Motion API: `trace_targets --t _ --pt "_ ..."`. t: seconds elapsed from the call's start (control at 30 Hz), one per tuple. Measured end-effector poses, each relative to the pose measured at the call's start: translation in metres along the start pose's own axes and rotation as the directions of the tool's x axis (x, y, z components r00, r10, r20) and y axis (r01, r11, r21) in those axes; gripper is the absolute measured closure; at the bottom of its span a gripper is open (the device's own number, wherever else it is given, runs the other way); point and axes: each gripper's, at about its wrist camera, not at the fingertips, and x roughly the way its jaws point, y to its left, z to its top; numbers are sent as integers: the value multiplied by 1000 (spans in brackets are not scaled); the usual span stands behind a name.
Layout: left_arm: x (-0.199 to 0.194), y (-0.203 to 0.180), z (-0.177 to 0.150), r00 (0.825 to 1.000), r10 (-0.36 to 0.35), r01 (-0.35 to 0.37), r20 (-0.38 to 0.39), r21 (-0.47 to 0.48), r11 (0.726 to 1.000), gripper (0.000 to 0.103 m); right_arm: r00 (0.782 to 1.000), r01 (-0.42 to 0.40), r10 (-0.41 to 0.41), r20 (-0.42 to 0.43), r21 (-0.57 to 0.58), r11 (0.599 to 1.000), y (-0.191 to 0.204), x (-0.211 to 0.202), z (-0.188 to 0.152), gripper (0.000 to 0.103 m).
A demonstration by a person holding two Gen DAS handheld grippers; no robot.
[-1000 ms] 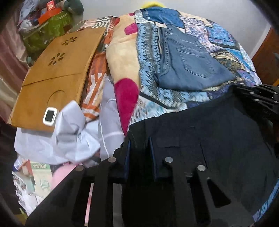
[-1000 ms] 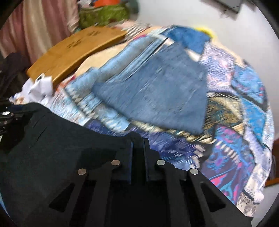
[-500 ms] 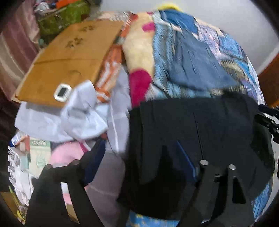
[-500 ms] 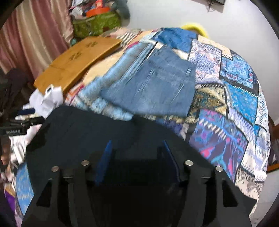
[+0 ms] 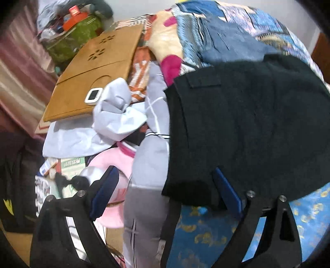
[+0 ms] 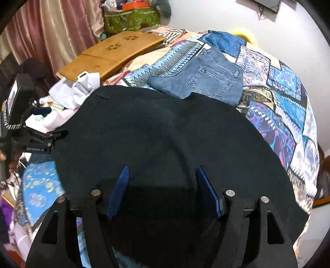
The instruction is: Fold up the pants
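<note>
The folded black pants (image 5: 247, 127) lie flat on the patterned bedspread (image 6: 284, 107) and fill the middle of the right wrist view (image 6: 165, 134). My left gripper (image 5: 165, 191) hangs over their near left corner. Its jaws are opening wide, and the pants' edge lies loosely by the right pad (image 5: 226, 191), unpinched. My right gripper (image 6: 163, 185) hovers over the near edge of the pants. Its jaws are opening too, and the blue pads stand apart above the cloth. The left gripper (image 6: 31, 140) also shows at the left of the right wrist view.
Folded blue jeans (image 6: 202, 82) lie beyond the black pants. A wooden lap tray (image 5: 92, 78) with a small white device (image 5: 93, 95) sits on the left, beside crumpled pale cloth (image 5: 115, 121). A green bag (image 6: 130, 18) and a curtain (image 6: 51, 35) stand at the back.
Both grippers were shut on the near edge of the black pants. They have let it go, spread their jaws and drawn back, and the pants now lie flat.
</note>
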Motion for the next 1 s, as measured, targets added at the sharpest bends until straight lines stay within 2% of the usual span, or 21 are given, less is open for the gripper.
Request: trace_targets --t 0.17,0.3,0.4,0.47,0.57,0.63,0.67,0.8,0.93,1.0 --pt "-45 -7 -5 994 -27 26 107 13 1000 9 997 -43 45 69 -29 999 15 -29 -13 38" --pt "-66 -42 -6 985 -61 44 161 105 994 9 997 -36 43 67 -109 993 35 -30 -22 39" --pt "-68 -71 -10 982 -85 53 171 183 982 9 999 -23 29 41 -131 991 41 -18 -29 40" --pt "-63 -90 -12 982 -49 6 184 228 974 9 1000 -18 20 17 -124 992 40 -6 -30 41" --pt "-53 -113 -14 983 -13 -42 186 287 957 11 999 -48 50 19 -92 995 35 -1 -26 41" --pt "-50 -123 -15 979 12 -76 204 309 948 12 998 -58 60 25 -85 995 34 0 -24 54" --pt "-50 -124 -14 978 12 -77 207 310 948 12 997 -64 66 26 -85 994 33 0 -23 57" --pt "-56 -121 -14 986 -20 -30 166 294 955 19 994 -91 96 50 -87 992 36 -6 -24 83" --pt "-66 -125 -19 983 -41 -16 180 304 953 19 986 -150 152 69 -41 988 31 -14 -24 95" --pt "-69 -129 -20 980 -58 -3 188 312 950 19 981 -176 177 80 -17 984 28 -18 -23 96"
